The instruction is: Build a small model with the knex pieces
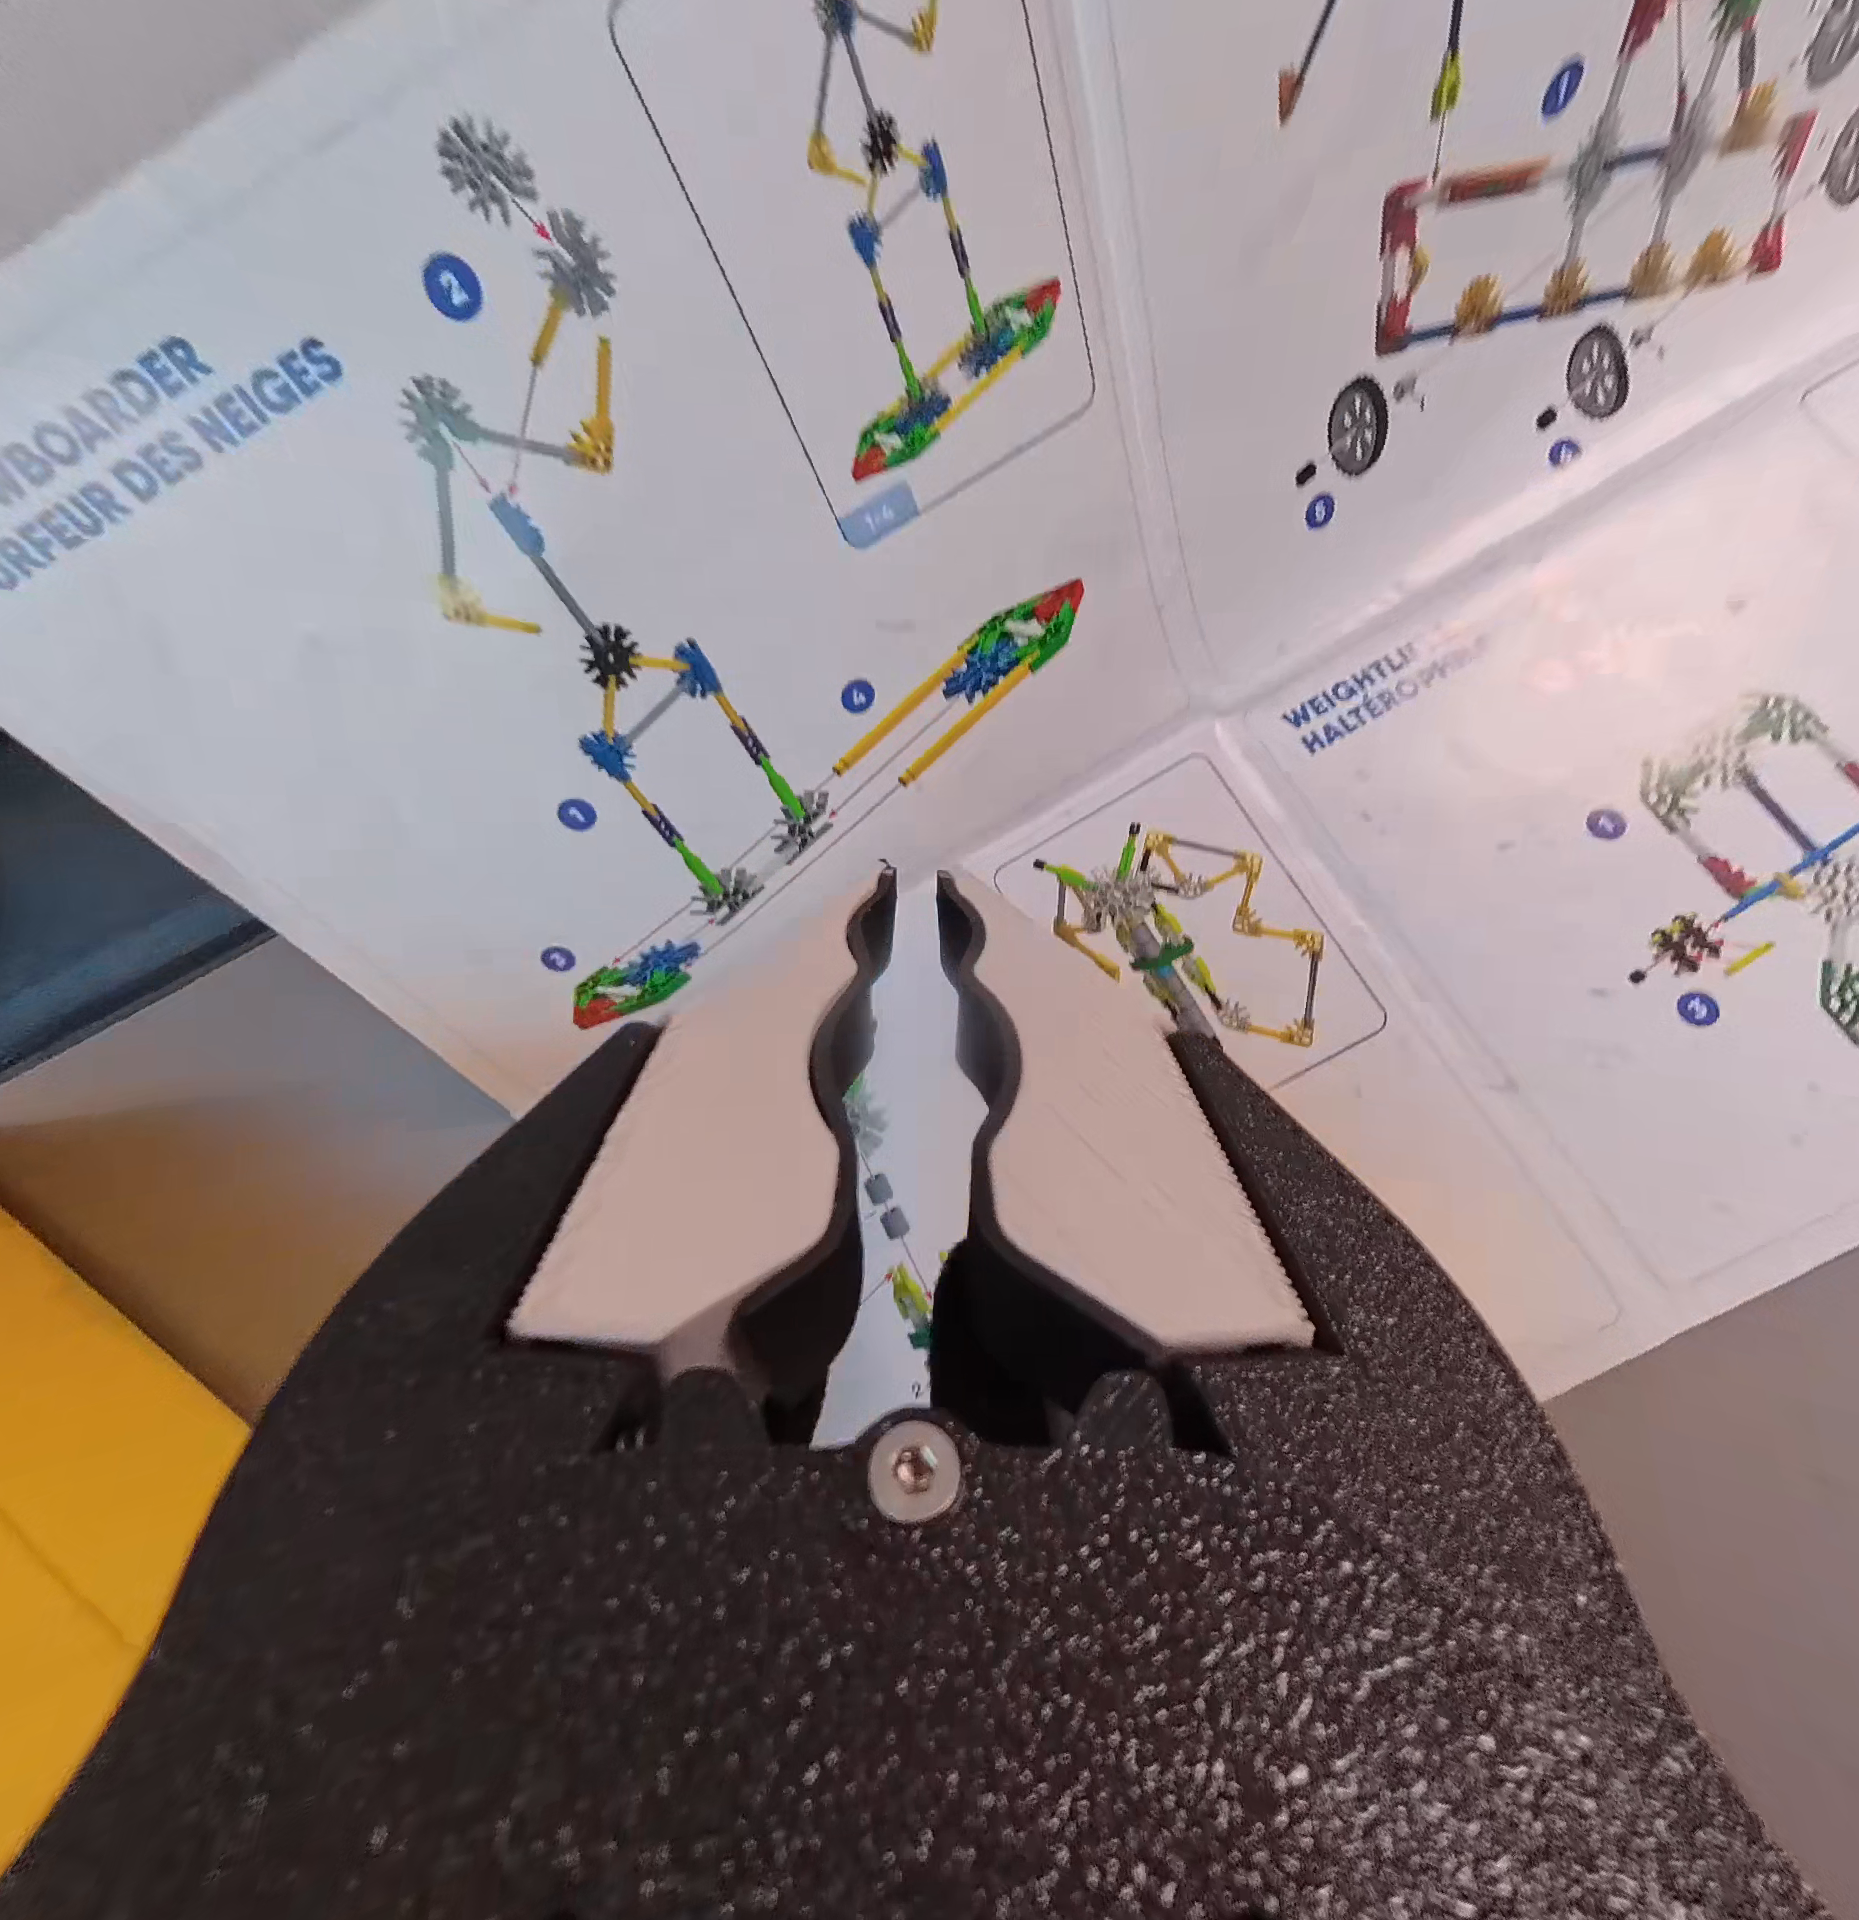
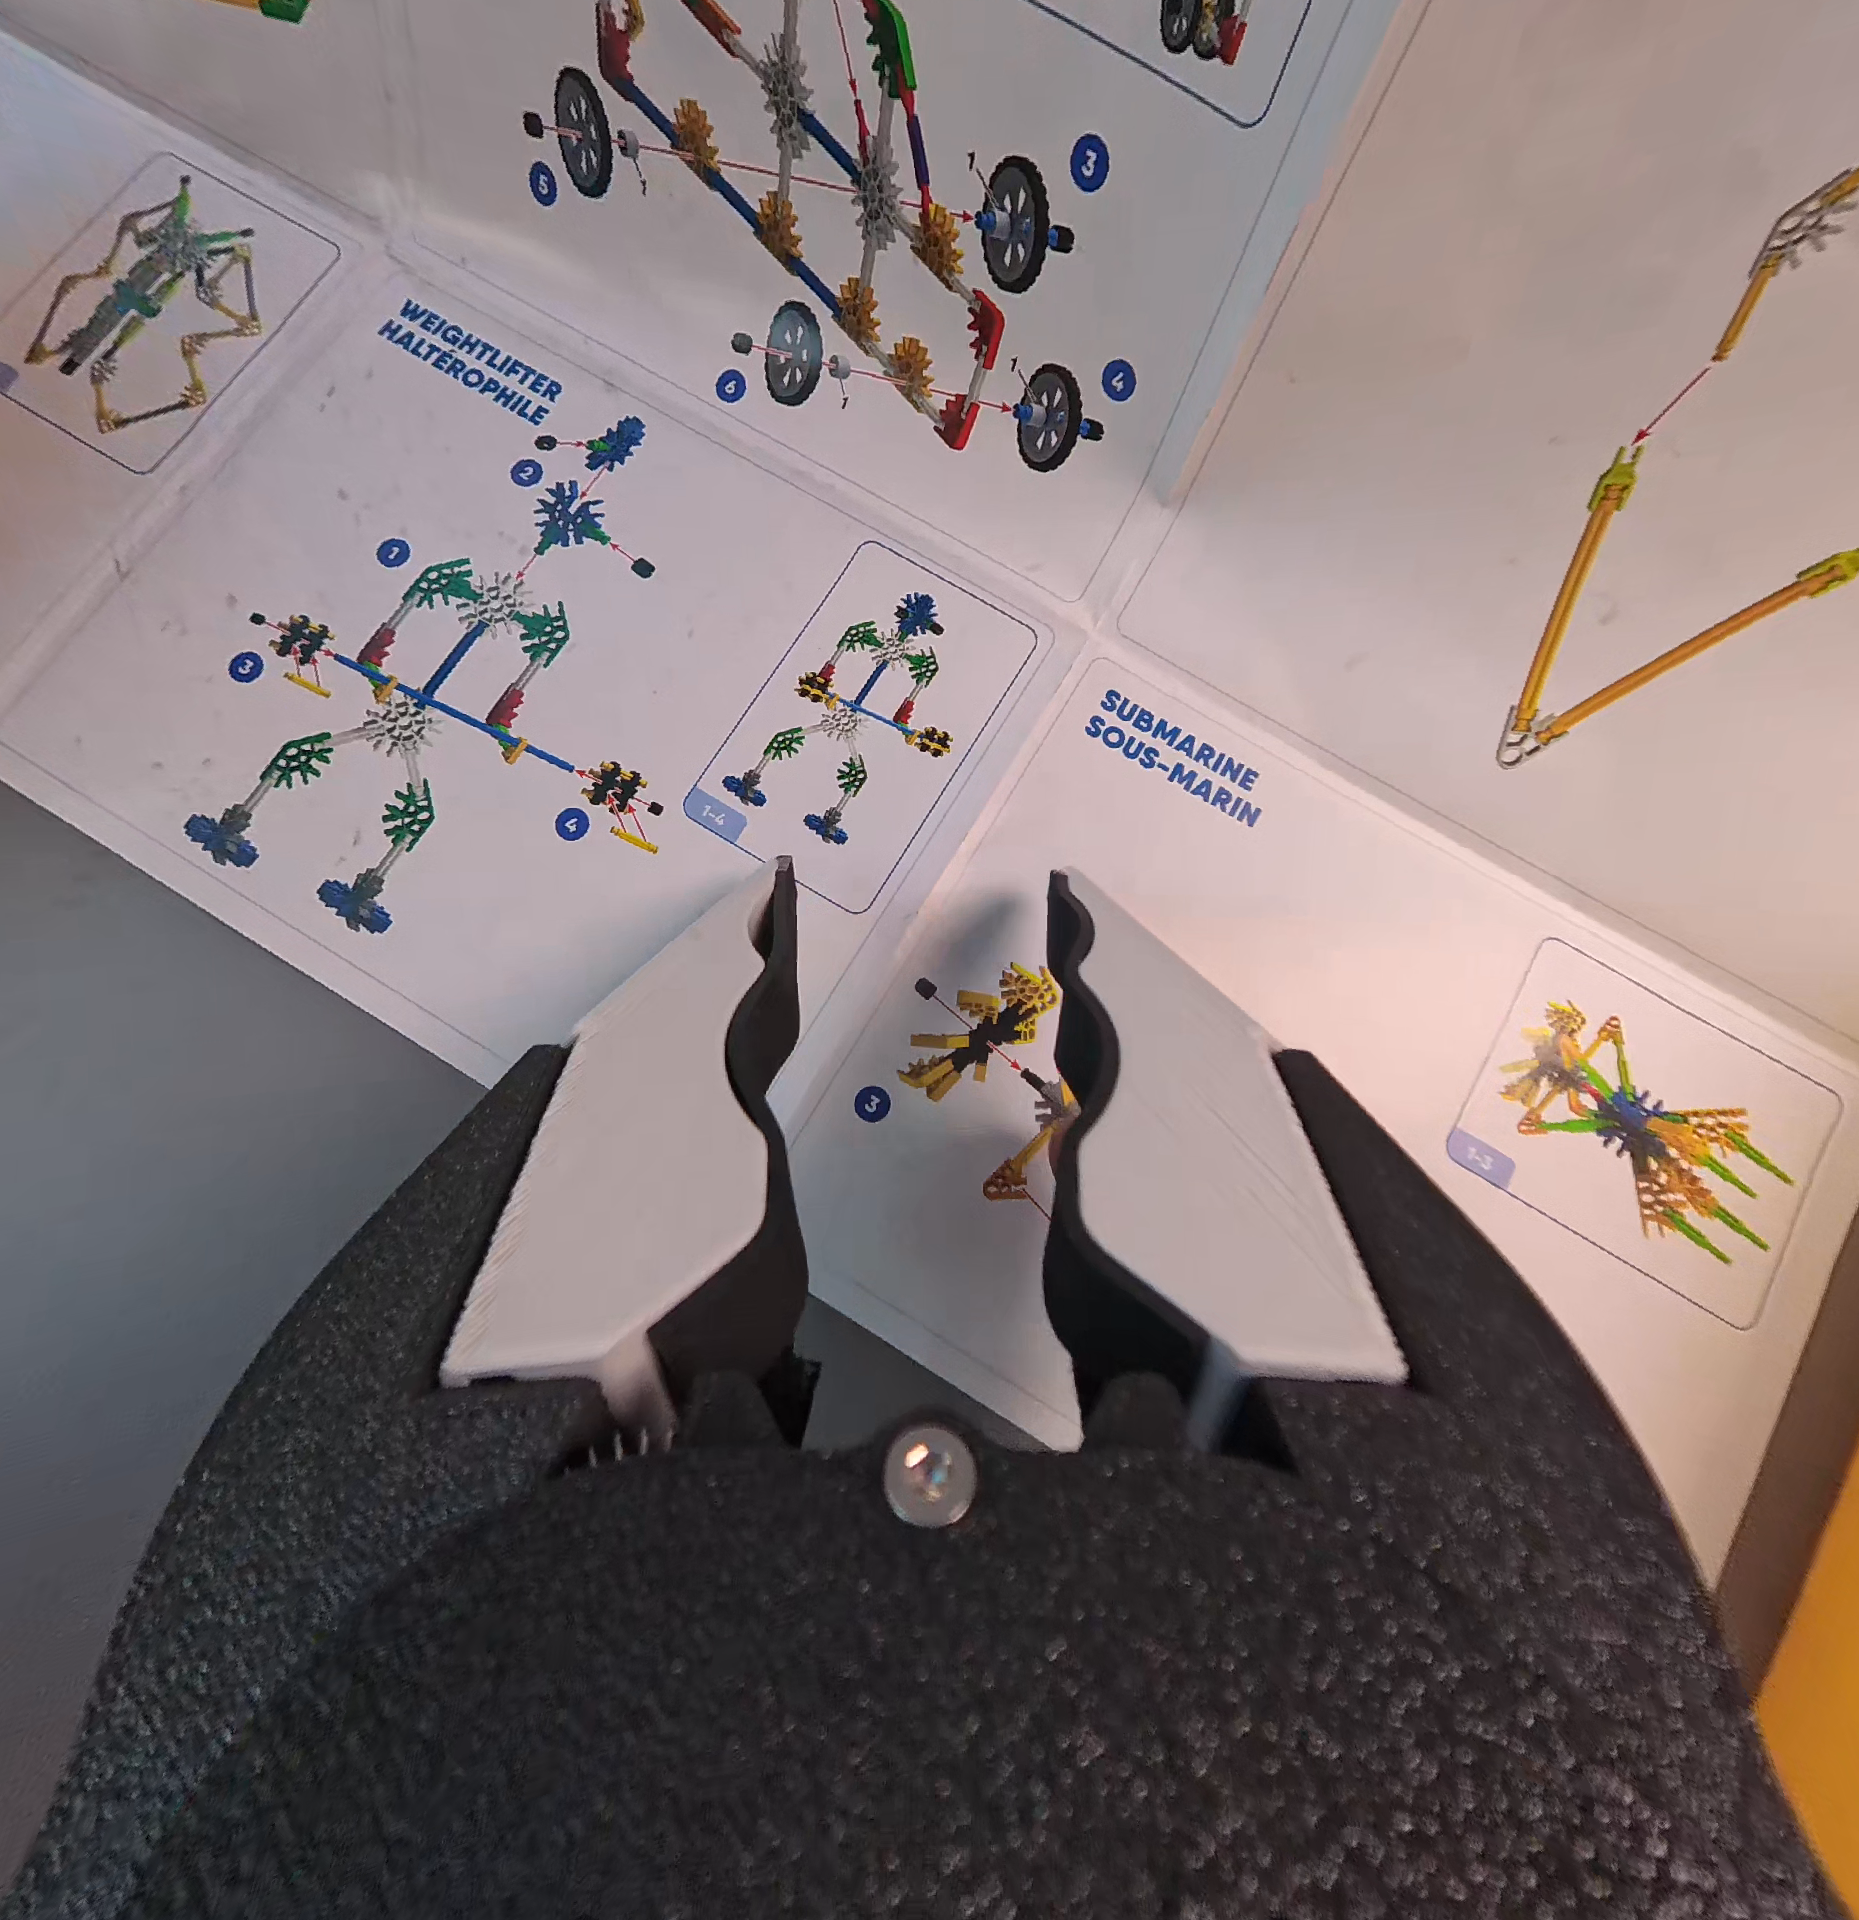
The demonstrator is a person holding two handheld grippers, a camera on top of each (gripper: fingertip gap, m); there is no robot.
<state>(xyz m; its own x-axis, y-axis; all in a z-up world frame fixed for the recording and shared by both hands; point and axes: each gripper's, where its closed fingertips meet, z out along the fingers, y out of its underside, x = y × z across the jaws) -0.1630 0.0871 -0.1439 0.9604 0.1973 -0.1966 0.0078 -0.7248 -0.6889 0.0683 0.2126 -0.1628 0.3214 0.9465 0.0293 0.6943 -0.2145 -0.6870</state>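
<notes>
A large white folded instruction sheet (image 1: 1008,644) printed with coloured rod-and-connector toy models lies spread on a grey table (image 1: 281,1091). My left gripper (image 1: 914,883) hangs over the sheet's near corner. Its jaws stand almost together with a narrow slit, and the sheet shows through it. I cannot tell whether they pinch the paper. My right gripper (image 2: 917,878) is open and empty, low over another near corner of the sheet (image 2: 1268,935). Printed figures show between its fingers (image 2: 655,1164). The sheet's right panel (image 2: 1527,416) looks raised along a fold.
The grey table (image 2: 125,1091) shows beside the sheet. A yellow surface (image 1: 63,1455) lies at the lower left of the left wrist view, and another (image 2: 1829,1662) at the lower right of the right wrist view. A dark blue-grey edge (image 1: 63,904) is at far left. Some 25 cm of space lies between my two pairs of fingers.
</notes>
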